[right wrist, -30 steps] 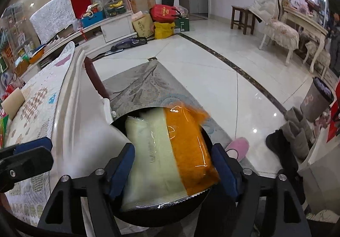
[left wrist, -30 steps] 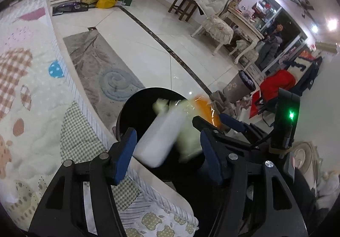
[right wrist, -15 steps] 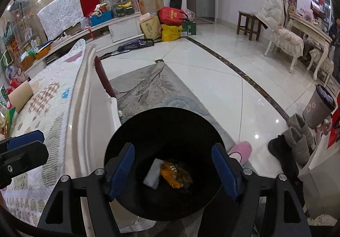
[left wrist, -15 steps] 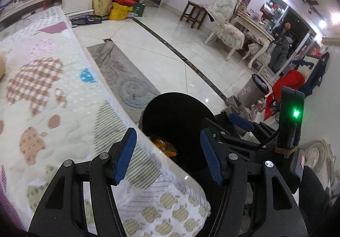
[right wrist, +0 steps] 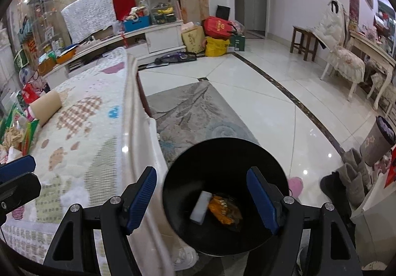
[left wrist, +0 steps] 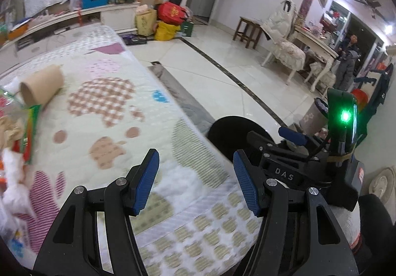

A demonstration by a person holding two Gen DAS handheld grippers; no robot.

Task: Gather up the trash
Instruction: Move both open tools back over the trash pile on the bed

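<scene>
My right gripper hangs open and empty over the black bin, where a white block and orange wrapper lie; my left gripper, open too, faces the cardboard tube far left on the quilt

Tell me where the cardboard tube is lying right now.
The cardboard tube lies on its side on the patterned quilt, far left in both wrist views, just beyond the pile of wrappers at the left edge.
</scene>
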